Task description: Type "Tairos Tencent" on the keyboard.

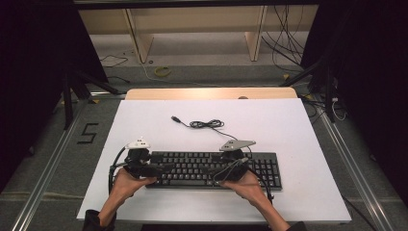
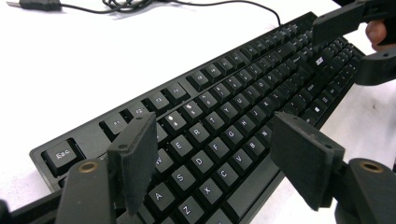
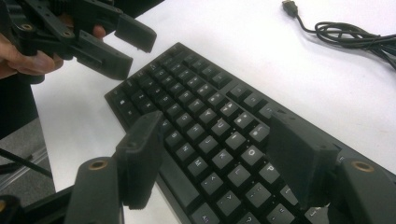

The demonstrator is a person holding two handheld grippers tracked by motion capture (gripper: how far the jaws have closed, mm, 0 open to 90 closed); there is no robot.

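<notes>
Black keyboard [image 1: 214, 169] is laid flat on the white sheet [image 1: 288, 130] covering the desk [image 1: 211, 93], near the person's edge, long side running left to right. Its cable [image 1: 207, 124] is seen coiled loosely on the sheet behind it, USB plug [image 1: 176, 119] lying free at the far left end of the coil.

L gripper [image 1: 166, 168] is held at the keyboard's left end, jaws pointed toward the centre. In the left gripper view the jaws [image 2: 215, 158] are seen spread wide above the Esc/A/Z area of the keyboard [image 2: 224, 126]; nothing is gripped between them, keys visible through the gap. No contact w/ the keys can be confirmed.

R gripper [image 1: 208, 172] is held approx. over the right-of-centre part of the keyboard, jaws pointed left toward the other gripper. In the right gripper view the jaws [image 3: 219, 163] are also wide apart over the letter keys of the keyboard [image 3: 210, 121] (O, P legible), nothing clamped. The L gripper [image 3: 123, 46] is seen farther off at upper left of that view, above the keyboard's far corner, jaws apart.

Both hands are wrapped round the gripper bodies: L hand [image 1: 126, 182], R hand [image 1: 248, 185]. Grey three-cornered plate [image 1: 237, 144] is visible on top of the R gripper. Cables are seen trailing from each gripper toward the person.
</notes>
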